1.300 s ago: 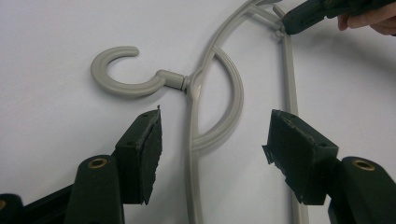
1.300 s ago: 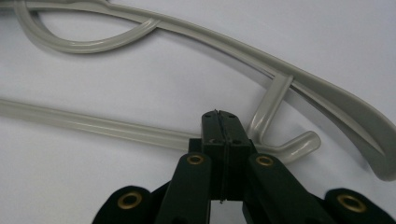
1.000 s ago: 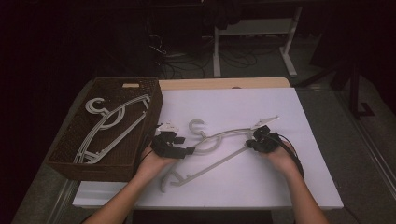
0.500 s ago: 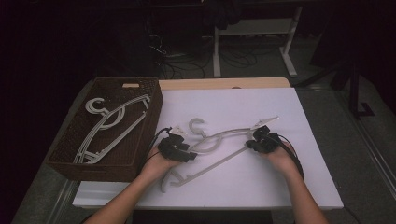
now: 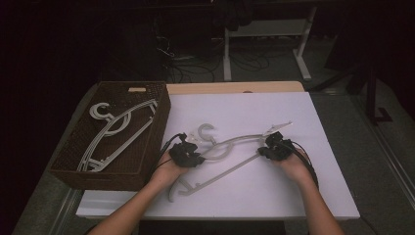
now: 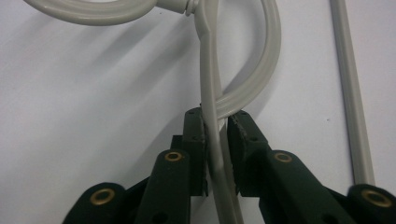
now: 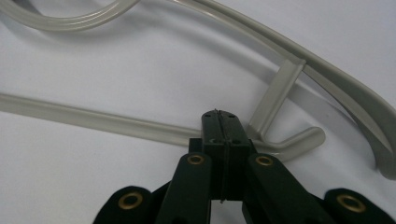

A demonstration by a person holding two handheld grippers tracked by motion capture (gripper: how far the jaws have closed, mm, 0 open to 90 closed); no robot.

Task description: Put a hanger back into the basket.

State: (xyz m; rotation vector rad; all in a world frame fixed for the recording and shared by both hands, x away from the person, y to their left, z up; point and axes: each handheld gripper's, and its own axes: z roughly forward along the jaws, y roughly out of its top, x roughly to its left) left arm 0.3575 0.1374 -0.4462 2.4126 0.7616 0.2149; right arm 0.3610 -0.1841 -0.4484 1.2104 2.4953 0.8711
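A pale grey plastic hanger lies flat on the white table, its hook pointing to the far side. My left gripper is shut on the hanger's curved arm just below the hook. In the left gripper view that arm runs straight between the jaws of the left gripper. At the hanger's right end, my right gripper sits over the bottom bar. In the right gripper view the right gripper has its jaws pressed together, with the bar passing under them.
A dark wicker basket stands at the table's left edge, touching it, with other grey hangers lying inside. A wooden strip runs along the table's far edge. A white desk frame and cables stand on the floor behind.
The left gripper has edged slightly to the right along the hanger. The right gripper and the hanger have hardly moved.
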